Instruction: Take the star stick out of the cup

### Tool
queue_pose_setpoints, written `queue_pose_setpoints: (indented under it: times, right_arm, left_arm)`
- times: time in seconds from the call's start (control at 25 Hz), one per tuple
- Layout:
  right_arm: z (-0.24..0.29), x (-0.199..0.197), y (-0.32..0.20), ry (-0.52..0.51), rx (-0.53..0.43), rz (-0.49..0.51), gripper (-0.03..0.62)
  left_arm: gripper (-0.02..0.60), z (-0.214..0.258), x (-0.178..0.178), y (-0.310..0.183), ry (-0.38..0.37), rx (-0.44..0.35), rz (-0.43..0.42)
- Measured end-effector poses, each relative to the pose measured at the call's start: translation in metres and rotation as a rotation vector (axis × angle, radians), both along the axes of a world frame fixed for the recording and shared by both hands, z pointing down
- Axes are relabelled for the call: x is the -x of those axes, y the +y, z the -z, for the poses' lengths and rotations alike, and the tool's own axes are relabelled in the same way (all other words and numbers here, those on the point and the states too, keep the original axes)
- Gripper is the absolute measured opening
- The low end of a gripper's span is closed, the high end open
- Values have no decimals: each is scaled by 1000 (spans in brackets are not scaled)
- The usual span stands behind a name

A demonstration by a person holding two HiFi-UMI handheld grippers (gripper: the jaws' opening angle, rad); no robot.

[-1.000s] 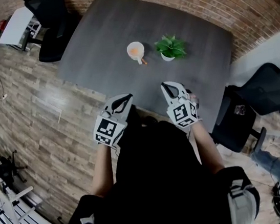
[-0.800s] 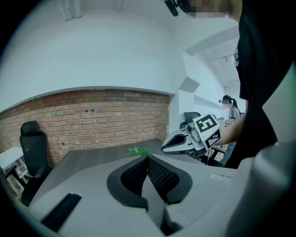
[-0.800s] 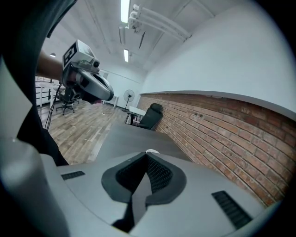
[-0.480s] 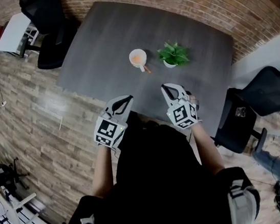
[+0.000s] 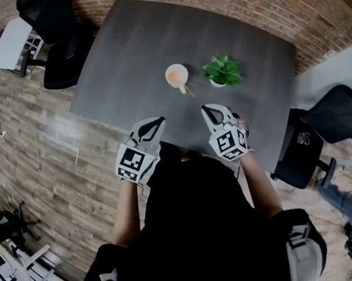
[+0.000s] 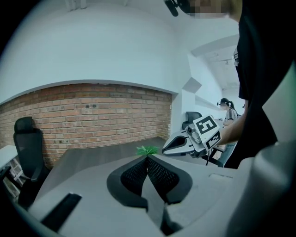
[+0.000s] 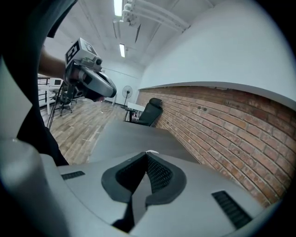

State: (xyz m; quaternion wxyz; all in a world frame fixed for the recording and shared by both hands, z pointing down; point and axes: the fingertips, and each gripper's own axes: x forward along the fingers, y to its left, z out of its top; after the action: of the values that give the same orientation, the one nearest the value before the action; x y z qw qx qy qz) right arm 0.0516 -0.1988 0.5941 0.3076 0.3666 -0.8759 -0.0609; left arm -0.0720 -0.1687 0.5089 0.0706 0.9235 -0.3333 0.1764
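Both tongs are closed and empty: the jaws of my left tongs (image 5: 155,124) meet at the tips with nothing between them, and it is the same for my right tongs (image 5: 208,109). I hold them over the near edge of the table (image 5: 119,60), well apart from the work. The cup (image 5: 168,73) stands at my 12 o'clock, near the middle of the table, and the star stick (image 5: 185,89) is inside it, leaning out over the rim toward 5 o'clock. From here it is only a thin orange line, and I cannot make out the star. I see nothing else in the cup. At 3 o'clock from the cup, just beside it, a small white pot (image 5: 216,83) holds a green plant (image 5: 221,70). I judge that the main risk is the cup itself: it looks light, so pulling the stick sideways against the rim could tip or drag it. A thin stick can also slip from the jaws. Reaching with the right tongs, I could brush the leaves and push the pot.
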Motion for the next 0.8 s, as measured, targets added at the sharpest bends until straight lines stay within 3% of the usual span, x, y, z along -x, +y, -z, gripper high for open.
queue_pose_setpoints:
  times: [0.56, 0.8]
  right_arm:
    - [-37, 10, -23, -1, 91, -67, 0]
    - [-48, 20, -33, 14, 76, -87, 21]
  left_arm:
    - [2, -6, 2, -44, -4, 22, -74]
    - [2, -7, 20, -54, -19, 23, -72]
